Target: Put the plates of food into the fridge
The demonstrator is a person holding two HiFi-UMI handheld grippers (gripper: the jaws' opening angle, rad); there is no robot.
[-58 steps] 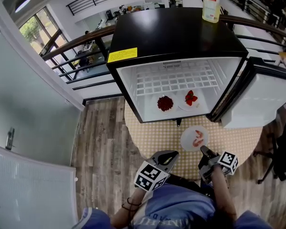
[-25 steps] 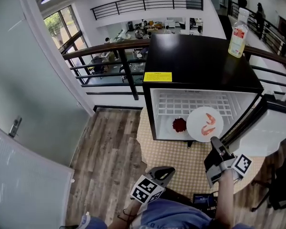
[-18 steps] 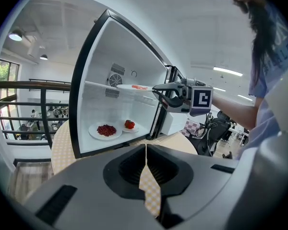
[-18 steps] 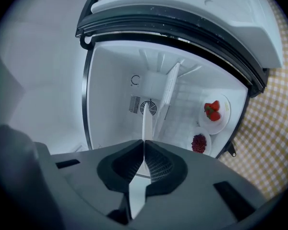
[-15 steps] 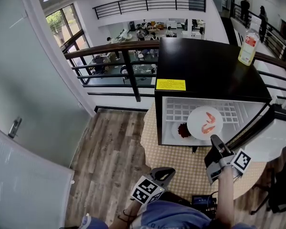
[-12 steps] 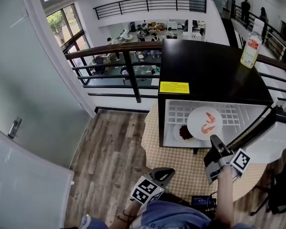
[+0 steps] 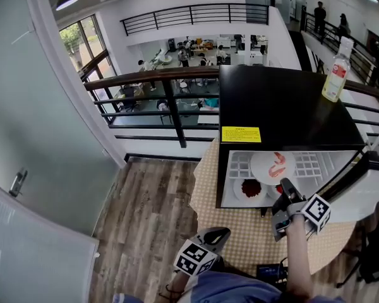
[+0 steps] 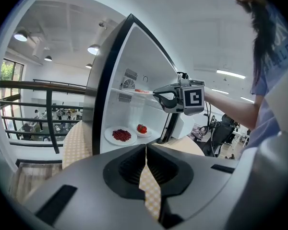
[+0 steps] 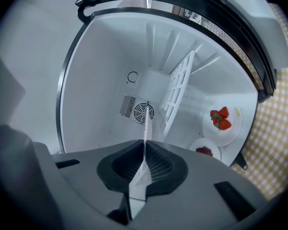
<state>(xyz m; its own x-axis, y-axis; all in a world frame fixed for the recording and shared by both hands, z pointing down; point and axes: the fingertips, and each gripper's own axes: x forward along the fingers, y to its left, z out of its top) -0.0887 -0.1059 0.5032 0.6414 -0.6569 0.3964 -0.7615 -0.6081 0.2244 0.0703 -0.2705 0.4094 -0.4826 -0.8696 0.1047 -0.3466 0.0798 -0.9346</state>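
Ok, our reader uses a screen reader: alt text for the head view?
Right tongs hold a white plate of shrimp inside an open black fridge, above a plate of dark red food. Left tongs hang shut, empty, lower down.

Small blk fridge [image 7: 278,100]: glossy top, smooth wht plastic inside. Grey-brown plank floor [image 7: 145,201]: matt wood. Yellow checked tablecloth [image 7: 240,232]: woven cloth.

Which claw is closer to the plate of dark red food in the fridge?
Right. The right gripper, holding the shrimp plate, is at the fridge opening, right beside the plate of dark red food; the left gripper is back near the person's body, outside the fridge.
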